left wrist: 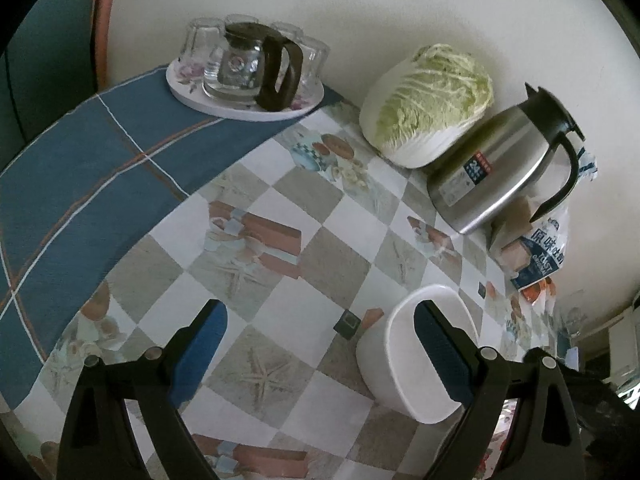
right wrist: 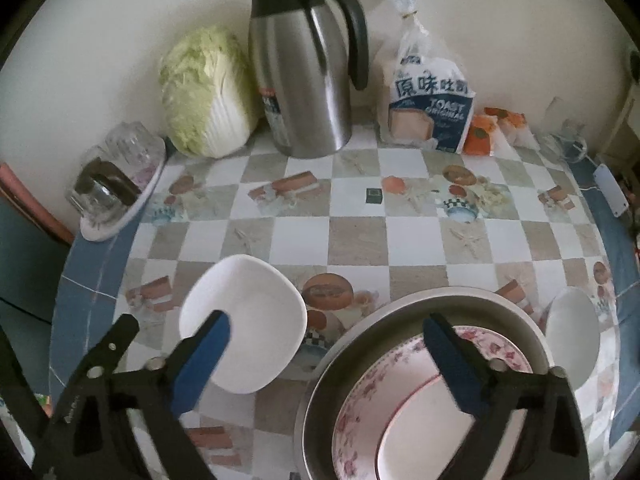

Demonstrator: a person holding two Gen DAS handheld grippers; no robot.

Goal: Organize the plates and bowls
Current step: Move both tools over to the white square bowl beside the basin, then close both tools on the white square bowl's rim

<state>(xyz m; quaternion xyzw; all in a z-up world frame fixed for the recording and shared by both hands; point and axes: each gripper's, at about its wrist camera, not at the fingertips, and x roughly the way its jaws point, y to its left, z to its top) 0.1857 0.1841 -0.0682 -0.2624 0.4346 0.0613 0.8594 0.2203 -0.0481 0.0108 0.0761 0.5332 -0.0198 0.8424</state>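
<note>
while the right gripper hung with fingers spread wide and empty over the checked bench, a square white bowl sat by its left finger and a floral plate in a metal basin under its right. the left gripper, fingers also apart, straddled that bowl's rim without pressing.

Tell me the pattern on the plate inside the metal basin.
Pink flowers round the rim of the plate, white centre; clearest in the right wrist view.

We see dim, flat daylight with soft shadows. Strong fisheye bending darkens our edges, and the jug looks slightly blurred.
</note>
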